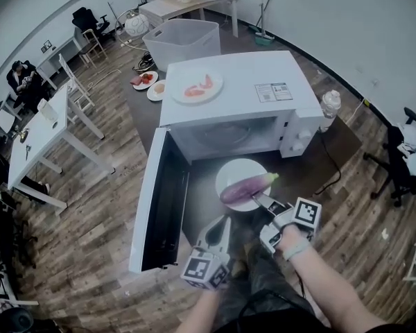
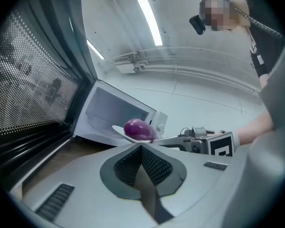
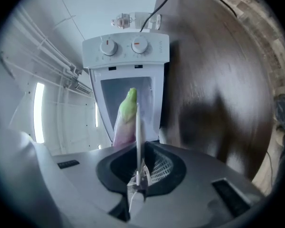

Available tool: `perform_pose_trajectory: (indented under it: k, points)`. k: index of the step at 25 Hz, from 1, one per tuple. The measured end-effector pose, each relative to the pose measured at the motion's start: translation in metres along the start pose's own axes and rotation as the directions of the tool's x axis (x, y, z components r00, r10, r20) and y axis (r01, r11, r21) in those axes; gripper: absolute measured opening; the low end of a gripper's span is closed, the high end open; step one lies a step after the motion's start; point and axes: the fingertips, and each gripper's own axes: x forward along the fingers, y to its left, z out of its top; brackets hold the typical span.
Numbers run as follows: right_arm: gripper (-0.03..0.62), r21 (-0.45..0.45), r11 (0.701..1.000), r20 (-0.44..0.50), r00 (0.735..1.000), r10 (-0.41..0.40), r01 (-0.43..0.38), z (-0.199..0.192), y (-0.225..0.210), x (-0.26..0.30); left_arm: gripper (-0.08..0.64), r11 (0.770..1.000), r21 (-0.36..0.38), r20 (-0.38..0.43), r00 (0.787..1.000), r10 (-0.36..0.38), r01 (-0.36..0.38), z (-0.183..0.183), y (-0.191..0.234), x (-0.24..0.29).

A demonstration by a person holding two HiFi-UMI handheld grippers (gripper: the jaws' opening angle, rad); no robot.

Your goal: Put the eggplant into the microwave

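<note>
A purple eggplant [image 1: 246,187] with a green stem lies on a white plate [image 1: 237,170] held in front of the white microwave [image 1: 236,89]. The microwave's door [image 1: 159,200] hangs wide open to the left. My right gripper [image 1: 258,198] is shut on the plate's near rim; in the right gripper view the plate [image 3: 137,127] runs edge-on between the jaws, with the eggplant [image 3: 126,115] before the open cavity. My left gripper [image 1: 222,224] sits lower left of the plate, shut with nothing in it. In its own view the left gripper [image 2: 141,146] faces the eggplant [image 2: 138,128] and the cavity [image 2: 114,110].
A plate of red food [image 1: 196,87] rests on the microwave's top. A water bottle [image 1: 329,105] stands to the microwave's right and a cable trails over the dark table there. A plastic bin [image 1: 184,39] and two small plates [image 1: 149,80] sit behind. White desks stand at left.
</note>
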Motion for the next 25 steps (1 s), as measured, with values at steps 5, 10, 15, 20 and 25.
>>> perform_pose_trajectory:
  k: [5, 10, 15, 20, 25]
  points:
    - [0.023, -0.005, 1.0, -0.018, 1.0, 0.012, -0.012, 0.013, -0.001, 0.021, 0.0, 0.998, 0.064, 0.007, 1.0, -0.004, 0.003, -0.001, 0.015, 0.019]
    - [0.023, -0.005, 1.0, -0.037, 0.999, 0.006, -0.006, 0.021, -0.008, 0.033, 0.002, 0.994, 0.11, 0.005, 1.0, -0.02, 0.02, -0.003, 0.02, 0.029]
    - [0.023, -0.009, 1.0, -0.047, 0.999, -0.013, 0.012, 0.03, -0.012, 0.044, 0.002, 0.992, 0.123, -0.001, 0.999, -0.04, 0.04, -0.008, 0.019, 0.041]
    - [0.023, -0.003, 1.0, -0.071, 0.997, 0.016, -0.016, 0.032, -0.009, 0.062, 0.002, 0.989, 0.138, 0.001, 0.999, -0.047, 0.046, -0.007, 0.022, 0.052]
    - [0.023, -0.011, 1.0, -0.071, 0.997, 0.008, -0.009, 0.041, -0.009, 0.074, 0.002, 0.994, 0.106, 0.002, 1.0, -0.025, 0.024, -0.008, 0.03, 0.064]
